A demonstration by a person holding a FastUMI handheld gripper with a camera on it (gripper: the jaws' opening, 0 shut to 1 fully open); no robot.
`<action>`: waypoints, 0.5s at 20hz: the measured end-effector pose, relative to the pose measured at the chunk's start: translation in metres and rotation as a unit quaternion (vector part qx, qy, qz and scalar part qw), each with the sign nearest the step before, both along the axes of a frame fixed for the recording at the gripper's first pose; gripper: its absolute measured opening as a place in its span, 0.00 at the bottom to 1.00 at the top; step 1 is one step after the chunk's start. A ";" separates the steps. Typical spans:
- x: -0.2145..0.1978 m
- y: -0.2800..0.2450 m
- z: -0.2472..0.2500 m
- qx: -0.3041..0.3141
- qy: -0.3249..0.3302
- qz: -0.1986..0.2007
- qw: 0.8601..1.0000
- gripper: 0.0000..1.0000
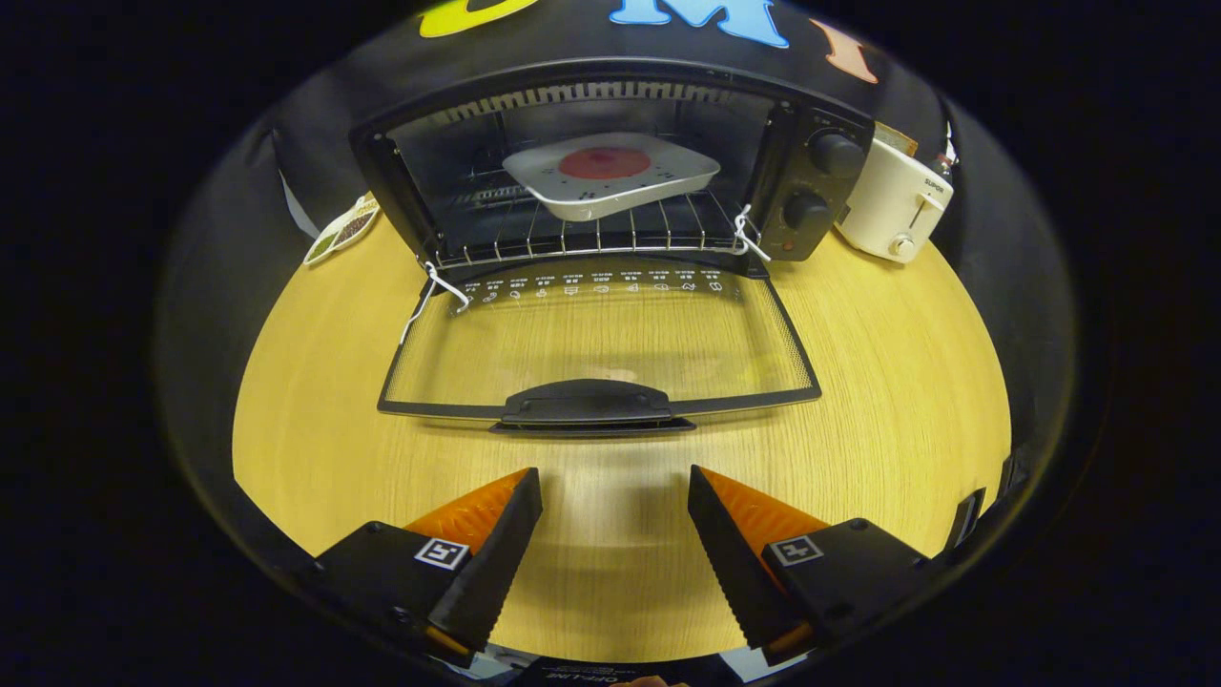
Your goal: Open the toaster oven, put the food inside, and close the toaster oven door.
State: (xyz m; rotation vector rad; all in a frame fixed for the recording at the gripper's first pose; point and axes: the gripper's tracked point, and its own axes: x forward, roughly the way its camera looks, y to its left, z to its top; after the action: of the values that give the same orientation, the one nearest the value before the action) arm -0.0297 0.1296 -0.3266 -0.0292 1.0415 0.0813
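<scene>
Now the claw (615,496) hangs released and empty, short of the toaster oven's (610,172) lowered glass door (601,334). Its stiff, probably light handle (587,401) suits lifting. Inside, the food plate (610,176) sits on the rack.

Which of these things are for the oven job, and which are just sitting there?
For the job: toaster oven, its open door, the plate of food on the rack, the open gripper.

Just sitting there: white toaster, leaf-shaped dish.

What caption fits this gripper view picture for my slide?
Open hand-held gripper hovers before the toaster oven, door down, plate of food on the rack.
</scene>
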 end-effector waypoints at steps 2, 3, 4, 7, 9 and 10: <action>0.005 0.002 -0.004 -0.010 0.003 0.011 1.000 0.98; 0.007 0.003 -0.006 -0.011 0.009 0.015 1.000 0.98; 0.009 0.005 -0.008 -0.010 0.013 0.016 1.000 0.98; 0.018 0.007 -0.008 -0.007 0.015 0.008 1.000 0.99; 0.019 0.007 -0.011 -0.007 0.019 0.009 1.000 0.99; 0.018 0.006 -0.011 -0.010 0.020 0.010 1.000 0.99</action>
State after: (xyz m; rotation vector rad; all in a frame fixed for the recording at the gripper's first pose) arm -0.0117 0.1361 -0.3379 -0.0563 1.0811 0.0903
